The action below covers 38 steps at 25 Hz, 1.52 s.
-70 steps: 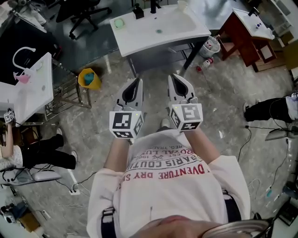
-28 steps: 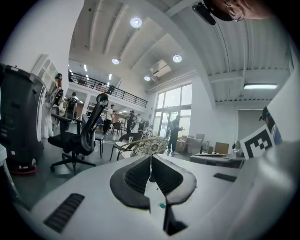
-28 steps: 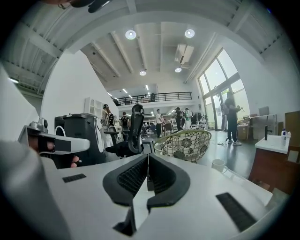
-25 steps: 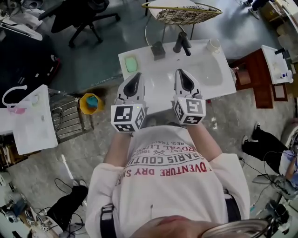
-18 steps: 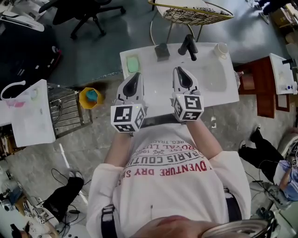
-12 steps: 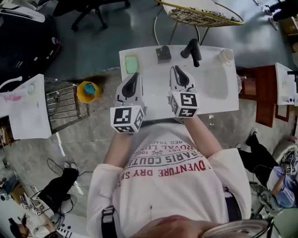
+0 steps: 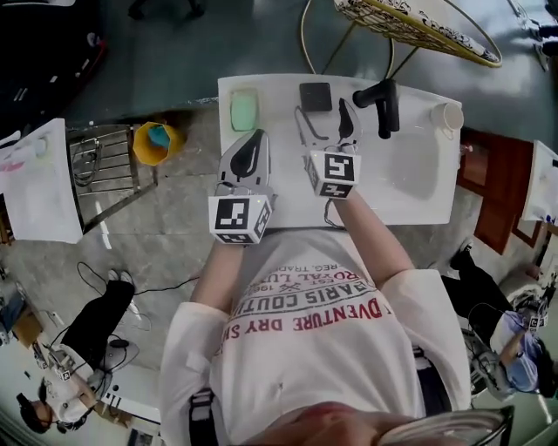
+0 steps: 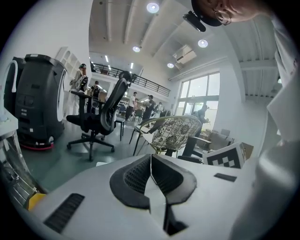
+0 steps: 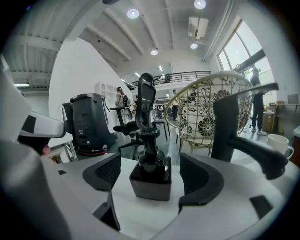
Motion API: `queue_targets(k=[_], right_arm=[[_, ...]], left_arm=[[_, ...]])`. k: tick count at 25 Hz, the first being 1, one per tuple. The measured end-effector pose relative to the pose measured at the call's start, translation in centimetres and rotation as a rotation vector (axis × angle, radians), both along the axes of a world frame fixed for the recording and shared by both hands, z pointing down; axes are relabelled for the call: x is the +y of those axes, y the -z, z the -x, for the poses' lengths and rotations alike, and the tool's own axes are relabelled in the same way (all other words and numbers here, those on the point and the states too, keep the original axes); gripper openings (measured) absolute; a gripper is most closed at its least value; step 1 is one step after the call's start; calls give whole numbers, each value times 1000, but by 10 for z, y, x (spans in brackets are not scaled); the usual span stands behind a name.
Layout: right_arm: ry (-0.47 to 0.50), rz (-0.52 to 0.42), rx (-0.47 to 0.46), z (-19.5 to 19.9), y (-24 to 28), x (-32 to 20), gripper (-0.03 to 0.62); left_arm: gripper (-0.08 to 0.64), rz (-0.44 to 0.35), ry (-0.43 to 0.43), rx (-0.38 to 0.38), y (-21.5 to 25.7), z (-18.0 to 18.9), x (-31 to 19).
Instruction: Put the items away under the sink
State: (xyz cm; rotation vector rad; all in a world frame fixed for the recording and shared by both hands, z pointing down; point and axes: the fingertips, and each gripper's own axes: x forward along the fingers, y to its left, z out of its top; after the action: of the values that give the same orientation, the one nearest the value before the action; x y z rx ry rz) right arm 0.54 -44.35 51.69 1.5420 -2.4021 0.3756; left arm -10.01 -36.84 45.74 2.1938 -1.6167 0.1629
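Jaws of the right gripper (image 7: 323, 122) stand wide apart, having just been opening; the pads press on nothing. The soap dispenser (image 9: 150, 177) stands upright in the gap between them, out toward the tips, with clear space on both sides and touching neither pad. Its body is a squat square bottle, dark and glossy, with a short round neck and a black pump head on top. The pads (image 9: 105, 174) are black and ribbed on the inner face, set in smooth, curved white plastic shells.

Jaws of the left gripper (image 7: 250, 150) are together, pad against pad, nothing between. In the head view it lies over the left part of the desk, beside the right gripper and drawn further back from the dispenser.

The desk (image 7: 279, 96) has a white, smooth, rectangular top with a shallow sink basin in its right half.
- faucet (image 7: 382, 100): matte black, thick post with an angled spout, just right of the dispenser
- cup (image 7: 446, 116): white, round, at the far right corner
- soap dish (image 7: 244, 111): pale green, rounded rectangle, left of the dispenser near the back edge

Beyond the desk stands a wire chair (image 7: 418, 26) with a yellow frame and a patterned lattice shell. The floor (image 7: 174, 226) is grey and mottled, with a yellow bin (image 7: 155, 144) on it left of the desk
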Motion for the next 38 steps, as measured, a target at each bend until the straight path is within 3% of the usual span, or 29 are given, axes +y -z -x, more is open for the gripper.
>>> queue_targets(k=[10,27,34,38], right_arm=[[-4,68,46,8,-51,-27,382],[-19,25,127,11,-66,-42,380],[-2,53,107,4,-62,-38,371],[-5,93,48,-3,-50,-26,370]], left_arm=[[28,65,42,-8,-41,11,-18],[28,116,69,-15,-68,20,-17],[28,123,49,-21,-68,23,-7],[27,116,35,-24,-63,23,-3]])
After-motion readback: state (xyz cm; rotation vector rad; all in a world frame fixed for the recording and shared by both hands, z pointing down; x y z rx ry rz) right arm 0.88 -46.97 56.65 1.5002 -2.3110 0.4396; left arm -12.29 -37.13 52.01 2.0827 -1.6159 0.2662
